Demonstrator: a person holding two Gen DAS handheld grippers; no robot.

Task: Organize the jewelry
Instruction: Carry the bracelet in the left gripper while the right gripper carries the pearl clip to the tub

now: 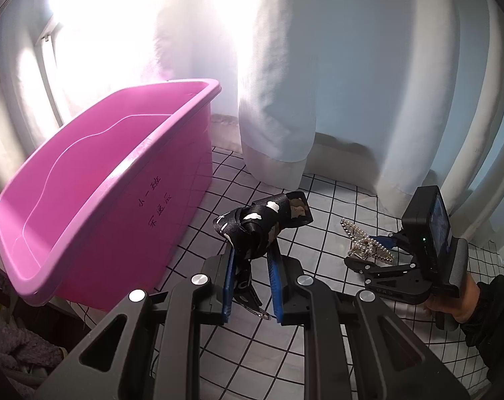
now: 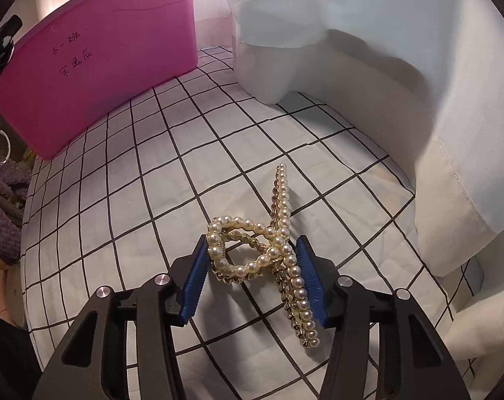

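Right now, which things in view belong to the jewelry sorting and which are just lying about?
Part of the job:
- pearl hair clip, between the right gripper fingers
- black patterned strap, gripped by the left gripper
- pink tub, looks empty, likely the drop spot

Just lying about:
- white curtain
- checked cloth
- purple fuzzy fabric

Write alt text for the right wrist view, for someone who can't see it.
The right gripper closes its blue pads around a gold pearl hair claw above a white grid-patterned cloth. A pink bin with handwritten characters stands behind, beside white curtains.
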